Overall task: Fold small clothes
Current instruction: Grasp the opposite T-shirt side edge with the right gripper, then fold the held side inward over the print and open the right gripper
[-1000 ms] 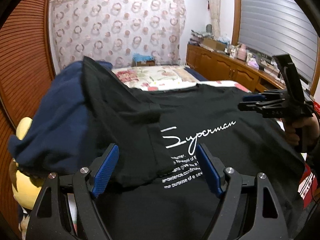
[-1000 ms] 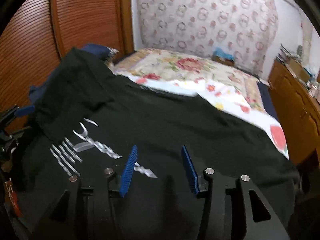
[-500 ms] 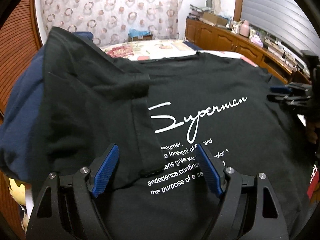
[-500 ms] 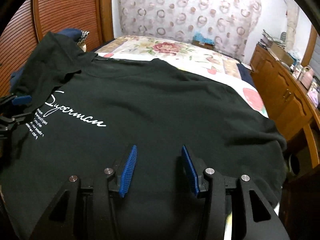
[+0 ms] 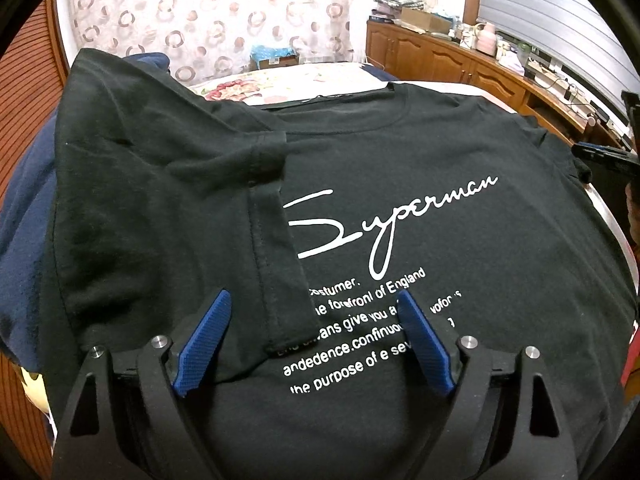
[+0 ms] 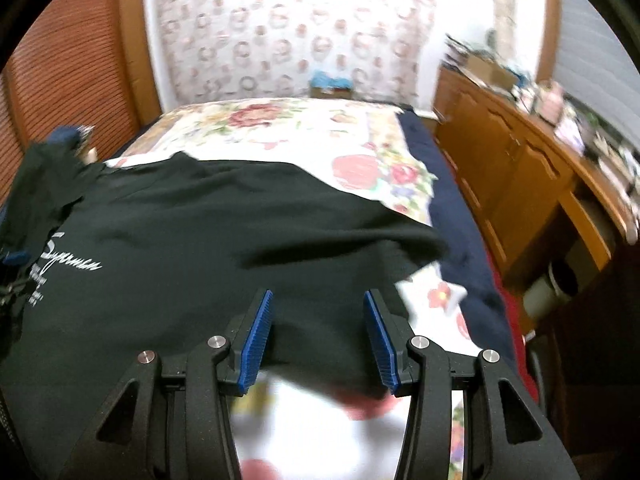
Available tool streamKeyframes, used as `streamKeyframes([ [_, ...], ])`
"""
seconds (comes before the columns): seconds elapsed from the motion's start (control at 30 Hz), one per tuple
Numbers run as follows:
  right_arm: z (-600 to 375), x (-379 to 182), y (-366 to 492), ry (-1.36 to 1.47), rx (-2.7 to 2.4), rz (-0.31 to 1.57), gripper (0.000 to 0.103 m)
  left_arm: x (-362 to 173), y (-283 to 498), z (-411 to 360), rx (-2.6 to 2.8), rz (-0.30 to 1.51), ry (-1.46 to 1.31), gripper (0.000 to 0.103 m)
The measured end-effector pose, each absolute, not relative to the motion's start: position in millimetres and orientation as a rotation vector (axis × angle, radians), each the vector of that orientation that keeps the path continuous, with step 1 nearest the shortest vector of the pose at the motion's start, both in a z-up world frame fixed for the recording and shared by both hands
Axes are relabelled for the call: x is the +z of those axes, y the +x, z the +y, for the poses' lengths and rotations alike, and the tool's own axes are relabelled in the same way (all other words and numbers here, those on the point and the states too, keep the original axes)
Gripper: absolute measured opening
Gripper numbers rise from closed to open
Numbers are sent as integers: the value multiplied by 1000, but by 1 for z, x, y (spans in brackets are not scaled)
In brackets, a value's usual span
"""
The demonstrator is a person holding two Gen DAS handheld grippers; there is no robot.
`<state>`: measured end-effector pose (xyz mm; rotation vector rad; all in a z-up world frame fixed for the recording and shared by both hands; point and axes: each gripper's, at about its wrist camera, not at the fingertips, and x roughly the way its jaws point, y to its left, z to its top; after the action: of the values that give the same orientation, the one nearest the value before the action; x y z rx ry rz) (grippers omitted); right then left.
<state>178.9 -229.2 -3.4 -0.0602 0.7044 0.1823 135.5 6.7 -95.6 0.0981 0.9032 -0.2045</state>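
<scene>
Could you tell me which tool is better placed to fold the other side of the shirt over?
Right. The right tool sits open at the shirt's unfolded side; the left tool hangs over the sleeve already folded in.

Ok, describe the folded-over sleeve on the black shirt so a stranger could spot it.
Find the bed with the floral sheet; a black T-shirt lies across it. The sleeve is the hemmed flap folded inward over the chest, its stitched edge covering the start of the white lettering.
</scene>
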Motion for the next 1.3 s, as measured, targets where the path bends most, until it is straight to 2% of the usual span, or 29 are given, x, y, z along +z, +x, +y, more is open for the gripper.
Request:
streamKeyframes([
  [0.03, -233, -5, 184, -49, 169, 716, 49, -96, 137, 6, -205, 909, 99, 94],
  [0.43, -230, -26, 231, 47, 171, 795, 48, -97, 137, 7, -200, 912, 98, 95],
  [0.53, -221, -25, 239, 7, 181, 782, 35, -97, 137, 7, -195, 912, 96, 95],
  [0.6, -225, -26, 236, -30, 171, 765, 13, -97, 137, 7, -194, 911, 96, 95],
  [0.63, -224, -27, 236, -40, 188, 763, 8, -97, 138, 7, -191, 910, 97, 95],
  [1.1, -216, -6, 199, -70, 274, 578, 5, -33, 102, -5, -187, 587, -18, 95],
  [1.3, -188, -6, 182, -111, 374, 554, 5, -25, 103, -8, -210, 557, -25, 95],
])
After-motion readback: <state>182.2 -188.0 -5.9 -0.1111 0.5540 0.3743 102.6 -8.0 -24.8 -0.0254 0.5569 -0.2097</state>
